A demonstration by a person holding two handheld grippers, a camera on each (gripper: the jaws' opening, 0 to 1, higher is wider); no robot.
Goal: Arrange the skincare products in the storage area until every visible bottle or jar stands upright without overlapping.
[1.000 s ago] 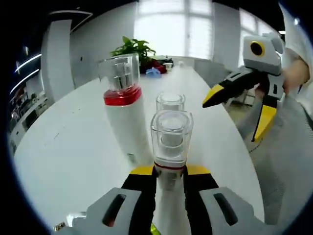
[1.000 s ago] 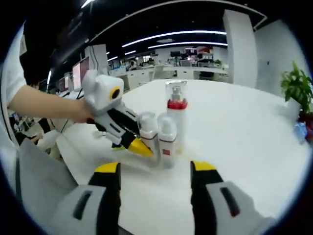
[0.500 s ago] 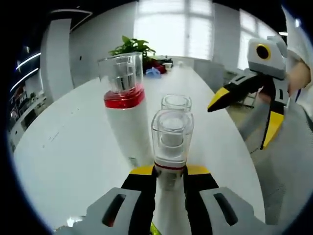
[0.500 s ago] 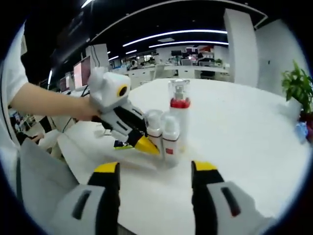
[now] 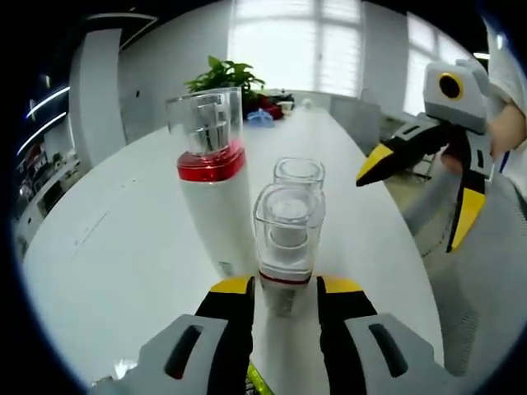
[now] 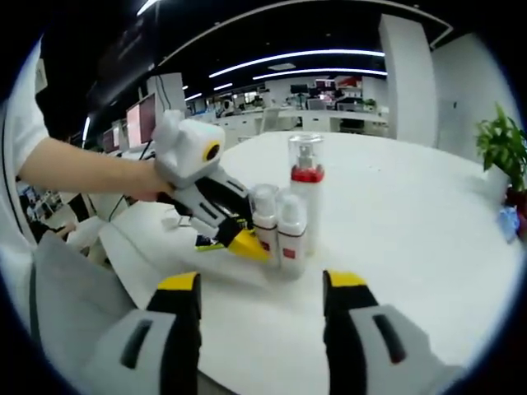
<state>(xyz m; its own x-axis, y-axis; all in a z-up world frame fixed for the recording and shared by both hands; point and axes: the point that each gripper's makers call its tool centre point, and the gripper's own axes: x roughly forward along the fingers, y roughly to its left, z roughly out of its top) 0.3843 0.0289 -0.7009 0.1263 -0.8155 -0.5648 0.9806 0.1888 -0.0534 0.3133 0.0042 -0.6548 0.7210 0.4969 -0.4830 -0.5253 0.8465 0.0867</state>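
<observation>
Three white skincare bottles stand upright close together on the white table [image 5: 107, 247]. The tall bottle [image 5: 210, 206] [image 6: 306, 189] has a red band and a clear cap. A small clear-capped bottle [image 5: 286, 239] [image 6: 265, 218] stands between the jaws of my left gripper [image 5: 284, 286] [image 6: 239, 241], which are open with a narrow gap on each side. Just beyond it is the second small bottle [image 5: 299, 174] [image 6: 292, 234]. My right gripper [image 6: 262, 281] [image 5: 408, 212] hovers open and holds nothing, a short way in front of the group.
A potted plant [image 5: 222, 78] [image 6: 498, 144] and a blue item [image 6: 510, 222] sit at the table's far end. A person's arm [image 6: 74, 177] holds the left gripper. A small yellow-and-black item [image 6: 206, 244] lies on the table under it. Desks fill the room behind.
My left gripper's jaws have spread apart, letting go of the small bottle they were shut on. The right gripper has stayed open and barely moved.
</observation>
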